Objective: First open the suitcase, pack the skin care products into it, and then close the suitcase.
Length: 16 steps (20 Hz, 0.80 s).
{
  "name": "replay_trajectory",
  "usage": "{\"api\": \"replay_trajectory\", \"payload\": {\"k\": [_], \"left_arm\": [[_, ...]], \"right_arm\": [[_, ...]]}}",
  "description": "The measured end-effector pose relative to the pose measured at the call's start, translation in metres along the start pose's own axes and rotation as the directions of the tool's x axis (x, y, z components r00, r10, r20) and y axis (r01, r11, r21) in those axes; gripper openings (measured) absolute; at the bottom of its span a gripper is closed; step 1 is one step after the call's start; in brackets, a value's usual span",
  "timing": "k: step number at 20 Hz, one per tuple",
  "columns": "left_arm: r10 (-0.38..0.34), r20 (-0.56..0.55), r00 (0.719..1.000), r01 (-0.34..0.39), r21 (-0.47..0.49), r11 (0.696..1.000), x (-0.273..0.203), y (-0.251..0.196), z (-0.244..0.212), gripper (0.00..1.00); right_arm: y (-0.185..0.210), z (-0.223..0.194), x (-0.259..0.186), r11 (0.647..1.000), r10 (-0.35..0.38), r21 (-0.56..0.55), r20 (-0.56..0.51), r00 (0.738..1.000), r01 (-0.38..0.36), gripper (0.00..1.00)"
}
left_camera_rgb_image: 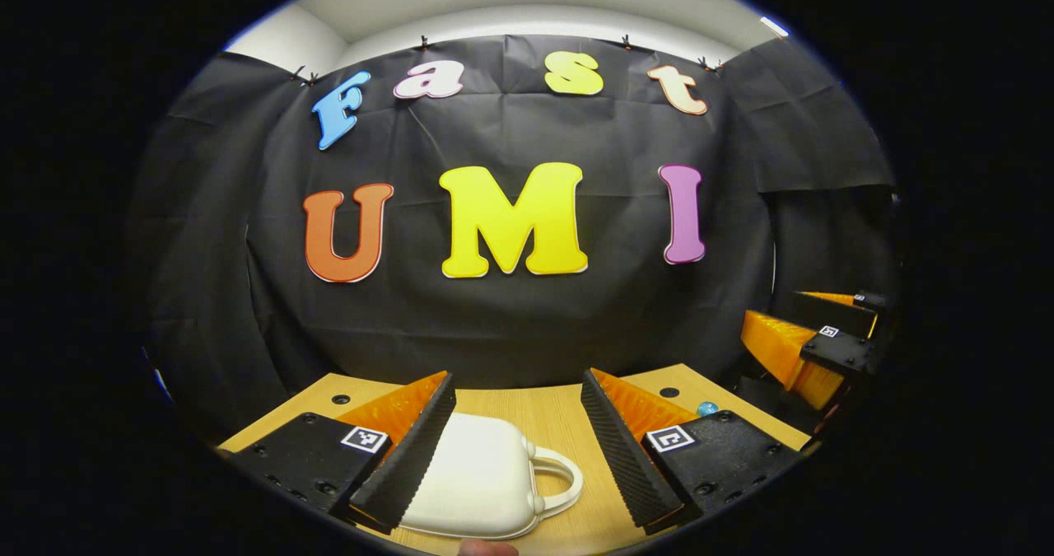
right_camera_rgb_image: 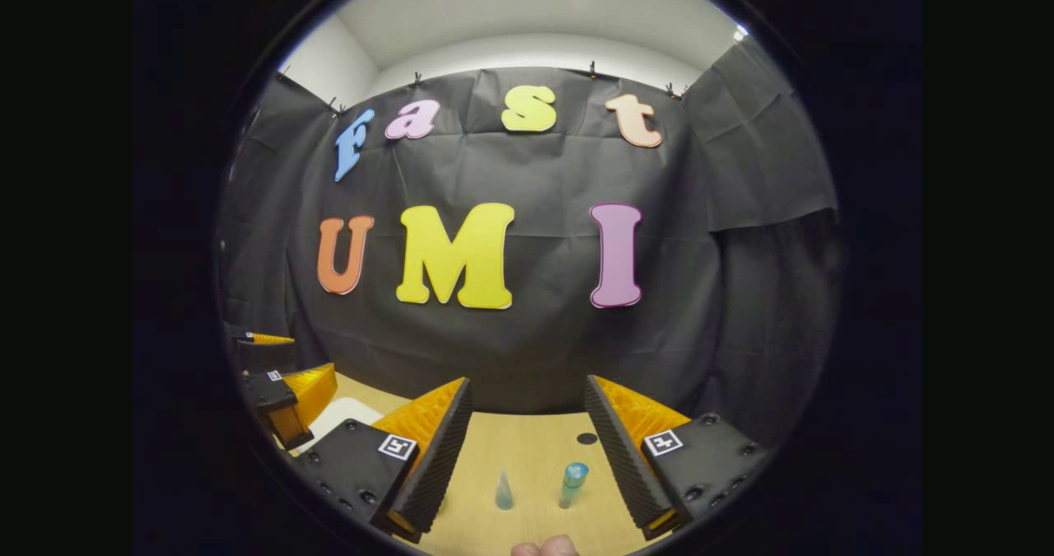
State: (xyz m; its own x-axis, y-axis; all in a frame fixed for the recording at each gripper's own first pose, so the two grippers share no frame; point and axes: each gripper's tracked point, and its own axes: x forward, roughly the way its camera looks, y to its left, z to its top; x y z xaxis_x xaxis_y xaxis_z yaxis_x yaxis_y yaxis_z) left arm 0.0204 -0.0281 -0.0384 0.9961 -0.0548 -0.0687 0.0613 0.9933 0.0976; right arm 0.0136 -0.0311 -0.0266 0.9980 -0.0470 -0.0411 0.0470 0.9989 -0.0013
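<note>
Left gripper view has the small white hard-shell suitcase [left_camera_rgb_image: 482, 478] lying closed on the light wooden counter [left_camera_rgb_image: 535, 412], its looped white handle [left_camera_rgb_image: 560, 478] pointing to the view's right. The left gripper [left_camera_rgb_image: 517, 449] hangs just above the case with its jaws standing wide apart, one finger crossing the case's left edge, the other off beyond the handle; neither presses on it. Near the counter's right side a small blue-capped item [left_camera_rgb_image: 706, 408] peeks out past the finger, and farther right the right gripper [left_camera_rgb_image: 811, 346] shows side-on.

Right gripper view gives what the other lacks: the skin care products themselves, a small clear cone-shaped piece [right_camera_rgb_image: 504, 490] and a slim clear tube with a blue cap [right_camera_rgb_image: 571, 483], standing side by side but apart on bare counter between the spread fingers of the right gripper [right_camera_rgb_image: 527, 449], whose jaws are open and clear of both. At the left edge sits a corner of the white case, with the left gripper above it.
</note>
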Motion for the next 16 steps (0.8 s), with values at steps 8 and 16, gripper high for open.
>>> {"api": "replay_trajectory", "payload": {"k": [8, 16], "left_arm": [[-0.107, -0.216, 0.970, 0.151, 0.198, 0.968, 0.022, -0.043, -0.085, 0.99], [-0.098, -0.427, 0.899, 0.334, 0.525, 0.783, 0.028, -0.074, -0.176, 0.99]], "right_arm": [[-0.055, -0.032, -0.013, 0.995, -0.091, -0.034, -0.087, 0.992, 0.089, 0.78], [-0.101, -0.051, -0.027, 0.978, -0.210, -0.037, -0.124, 0.970, 0.206, 0.81]]}}
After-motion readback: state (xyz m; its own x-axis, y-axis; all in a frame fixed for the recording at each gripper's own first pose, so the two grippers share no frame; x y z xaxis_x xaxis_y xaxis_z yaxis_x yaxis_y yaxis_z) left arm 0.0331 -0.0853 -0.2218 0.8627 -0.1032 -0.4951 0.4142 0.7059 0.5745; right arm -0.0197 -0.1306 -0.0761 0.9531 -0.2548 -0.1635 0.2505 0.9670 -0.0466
